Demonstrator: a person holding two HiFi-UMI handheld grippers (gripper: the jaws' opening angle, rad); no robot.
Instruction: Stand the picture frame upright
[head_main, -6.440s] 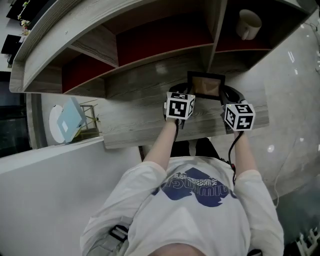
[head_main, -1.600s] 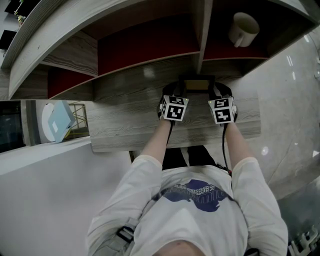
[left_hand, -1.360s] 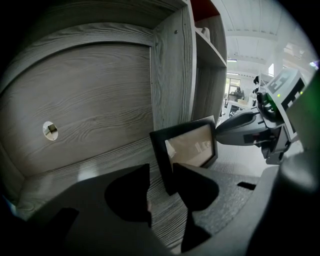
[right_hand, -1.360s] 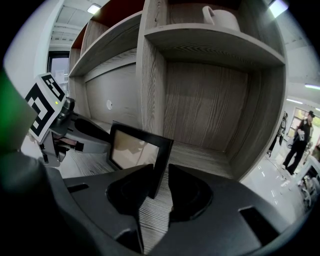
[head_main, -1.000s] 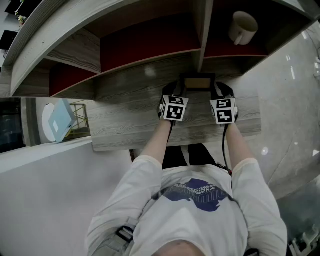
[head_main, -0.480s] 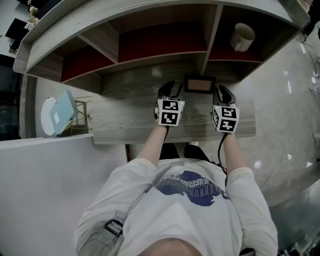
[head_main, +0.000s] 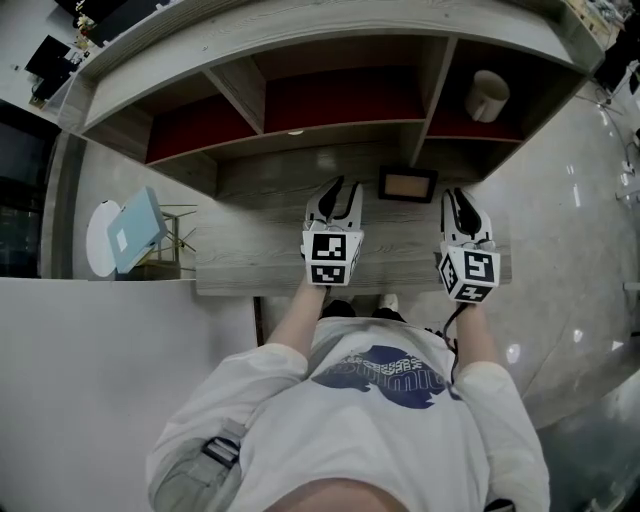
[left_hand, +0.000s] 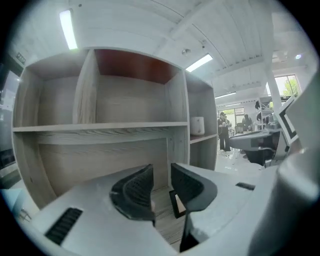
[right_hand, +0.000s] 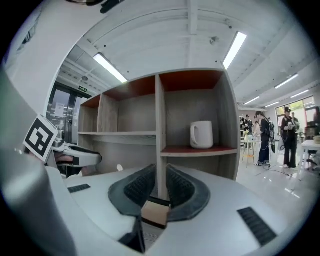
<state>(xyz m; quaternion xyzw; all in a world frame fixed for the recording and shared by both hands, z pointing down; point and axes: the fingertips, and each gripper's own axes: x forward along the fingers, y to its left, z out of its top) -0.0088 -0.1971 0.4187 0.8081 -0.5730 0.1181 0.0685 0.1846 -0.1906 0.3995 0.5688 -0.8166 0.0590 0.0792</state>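
Head view: the picture frame stands on its lower edge near the back edge of the worktop, right of the middle, just below the shelf unit's upright divider. Its face is turned towards the person. The left hand-held gripper is beside the frame on its left and the right hand-held gripper on its right, both clear of it. A mug sits in the right shelf compartment.

Left gripper view: the left hand-held gripper has its jaws a narrow gap apart; they have just been closing, with nothing between the pads. The picture frame shows low down past the gap.

Right gripper view: the right hand-held gripper likewise has a slim gap, its jaws having just been closing on nothing. The picture frame shows below the jaws, and the mug on its shelf.
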